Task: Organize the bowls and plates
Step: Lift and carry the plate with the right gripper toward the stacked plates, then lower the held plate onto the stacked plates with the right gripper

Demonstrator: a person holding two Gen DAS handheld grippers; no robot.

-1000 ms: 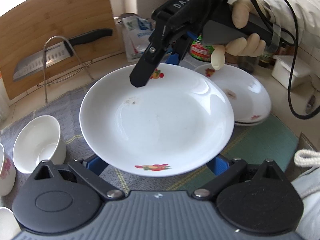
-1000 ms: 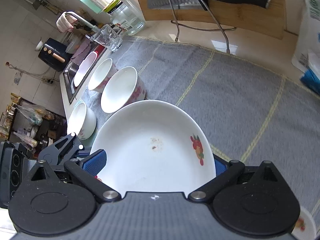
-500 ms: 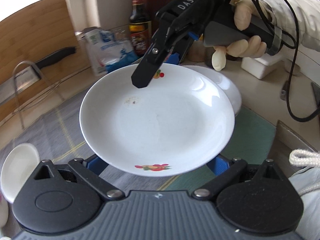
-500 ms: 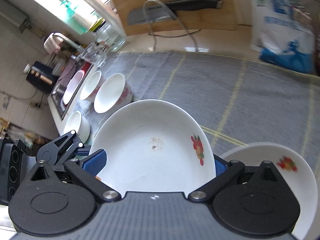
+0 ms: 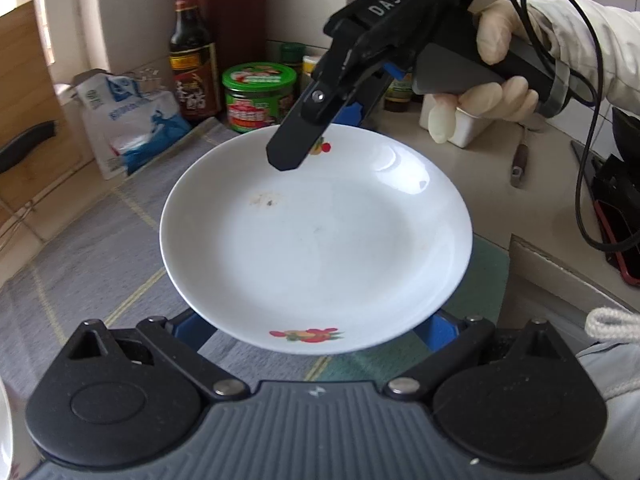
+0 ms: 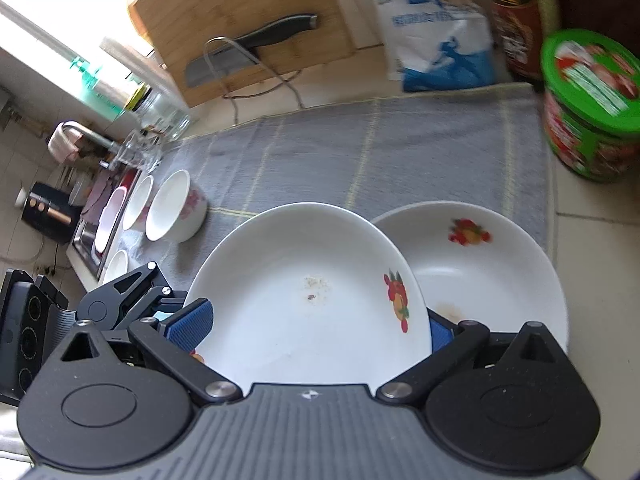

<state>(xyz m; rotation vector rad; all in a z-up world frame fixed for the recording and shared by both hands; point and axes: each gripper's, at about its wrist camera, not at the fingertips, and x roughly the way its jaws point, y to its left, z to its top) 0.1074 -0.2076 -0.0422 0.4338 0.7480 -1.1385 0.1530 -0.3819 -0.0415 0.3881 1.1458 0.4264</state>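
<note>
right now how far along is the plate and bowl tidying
Done: one plate already lies at the mat's right end. In hand: both grippers grip a second plate, carried over toward it, not yet set down. Left: the bowls by the sink are still spread out, unstacked.

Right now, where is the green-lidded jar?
The green-lidded jar stands at the right edge of the right wrist view, off the grey mat's far right corner, beside the dark sauce bottle, beyond the resting plate.

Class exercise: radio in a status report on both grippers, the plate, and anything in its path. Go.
Left gripper and right gripper both shut on the held plate, off the mat. Second plate rests just beyond. Green-lidded jar stands clear.
</note>
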